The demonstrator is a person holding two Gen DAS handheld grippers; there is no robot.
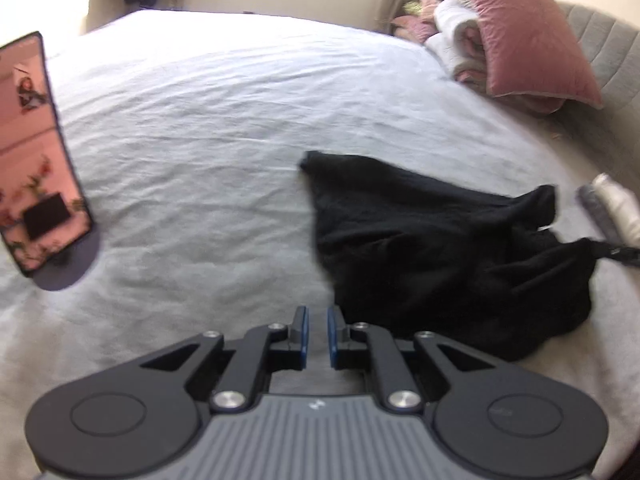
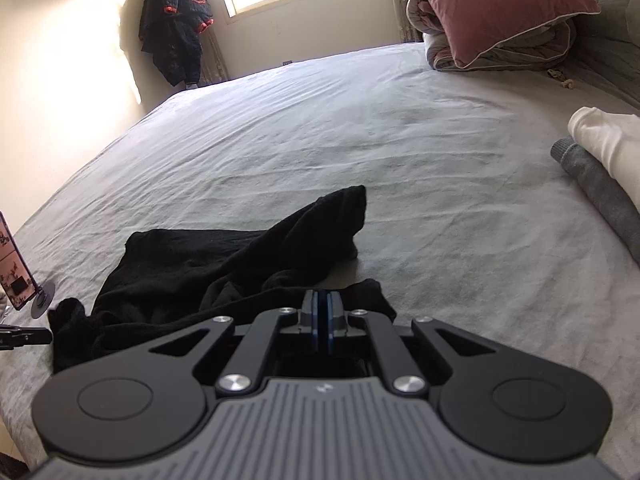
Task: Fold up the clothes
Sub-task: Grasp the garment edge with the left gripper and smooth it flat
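A crumpled black garment (image 1: 440, 248) lies on the grey bedsheet (image 1: 208, 128). In the left wrist view it is to the right of my left gripper (image 1: 317, 312), whose jaws stand slightly apart and empty, just left of the garment's near edge. In the right wrist view the black garment (image 2: 224, 264) spreads ahead and to the left. My right gripper (image 2: 322, 300) has its jaws closed together at the garment's near edge; the cloth bunches around the fingertips, so it seems pinched between them.
A phone on a round stand (image 1: 36, 152) is at the left of the bed. Folded grey and white clothes (image 2: 600, 160) lie at the right. A pink pillow on rolled bedding (image 2: 492, 12) is at the headboard. Dark clothes (image 2: 176, 28) hang on the wall.
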